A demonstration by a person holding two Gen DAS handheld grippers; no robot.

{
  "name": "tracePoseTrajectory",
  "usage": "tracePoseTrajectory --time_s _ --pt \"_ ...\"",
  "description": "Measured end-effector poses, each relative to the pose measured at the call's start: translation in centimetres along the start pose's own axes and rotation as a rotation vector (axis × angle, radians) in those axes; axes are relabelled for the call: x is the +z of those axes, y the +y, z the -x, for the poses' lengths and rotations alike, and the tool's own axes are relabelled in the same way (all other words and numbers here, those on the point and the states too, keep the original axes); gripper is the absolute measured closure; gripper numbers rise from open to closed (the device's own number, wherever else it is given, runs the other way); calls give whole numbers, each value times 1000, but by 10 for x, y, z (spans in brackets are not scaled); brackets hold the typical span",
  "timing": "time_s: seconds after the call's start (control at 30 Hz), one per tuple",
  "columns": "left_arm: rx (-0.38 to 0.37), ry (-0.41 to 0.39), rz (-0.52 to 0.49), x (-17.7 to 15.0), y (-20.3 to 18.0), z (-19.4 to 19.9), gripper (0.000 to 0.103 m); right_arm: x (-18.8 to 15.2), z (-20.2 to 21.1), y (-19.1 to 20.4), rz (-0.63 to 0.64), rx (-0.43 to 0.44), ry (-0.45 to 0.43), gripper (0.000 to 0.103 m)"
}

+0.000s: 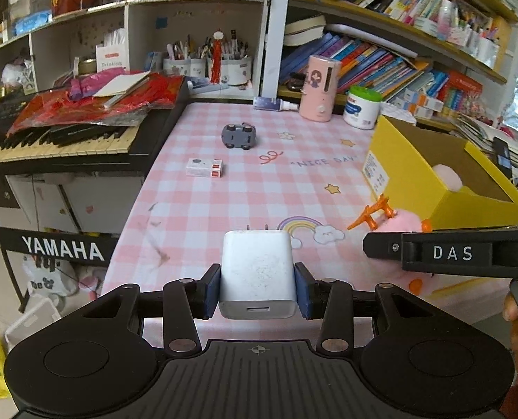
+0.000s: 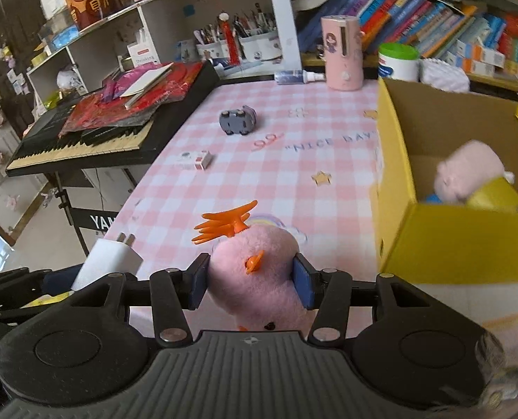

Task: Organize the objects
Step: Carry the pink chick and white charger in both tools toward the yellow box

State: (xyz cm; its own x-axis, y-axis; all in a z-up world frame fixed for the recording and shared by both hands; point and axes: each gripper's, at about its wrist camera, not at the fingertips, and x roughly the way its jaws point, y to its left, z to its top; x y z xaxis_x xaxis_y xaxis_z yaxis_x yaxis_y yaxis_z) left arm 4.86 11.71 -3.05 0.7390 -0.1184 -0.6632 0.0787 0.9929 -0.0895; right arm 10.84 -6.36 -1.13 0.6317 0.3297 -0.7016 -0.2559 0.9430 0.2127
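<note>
- Left gripper (image 1: 257, 281) clamps one white charger (image 1: 257, 272), carried above the checked table's (image 1: 224, 202) near edge.
- Right gripper (image 2: 251, 281) squeezes one pink plush bird (image 2: 255, 276) just beside the yellow box (image 2: 468, 244).
- Risk: the soft plush could catch the box wall, or the smooth charger slip.
- Count: one toy car (image 1: 239, 136), one small carton (image 1: 204, 167), one plush already boxed (image 2: 468, 174).

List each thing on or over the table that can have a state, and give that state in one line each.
Left gripper: shut on the white charger.
Right gripper: shut on the pink plush toy.
Yellow box: open, another plush toy inside.
Grey toy car: overturned, wheels up.
Small white carton: lying flat, closed.
Spray bottle: lying on its side.
</note>
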Motion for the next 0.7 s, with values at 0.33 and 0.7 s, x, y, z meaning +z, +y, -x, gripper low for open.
tracePoseTrajectory --time_s 0.33,0.7 --pt "-90 16 -66 -33 -16 30 62 -56 47 1 -81 -76 -27 56" --pt "-228 23 -157 -39 -54 35 62 -94 92 -21 -190 -205 -50 56"
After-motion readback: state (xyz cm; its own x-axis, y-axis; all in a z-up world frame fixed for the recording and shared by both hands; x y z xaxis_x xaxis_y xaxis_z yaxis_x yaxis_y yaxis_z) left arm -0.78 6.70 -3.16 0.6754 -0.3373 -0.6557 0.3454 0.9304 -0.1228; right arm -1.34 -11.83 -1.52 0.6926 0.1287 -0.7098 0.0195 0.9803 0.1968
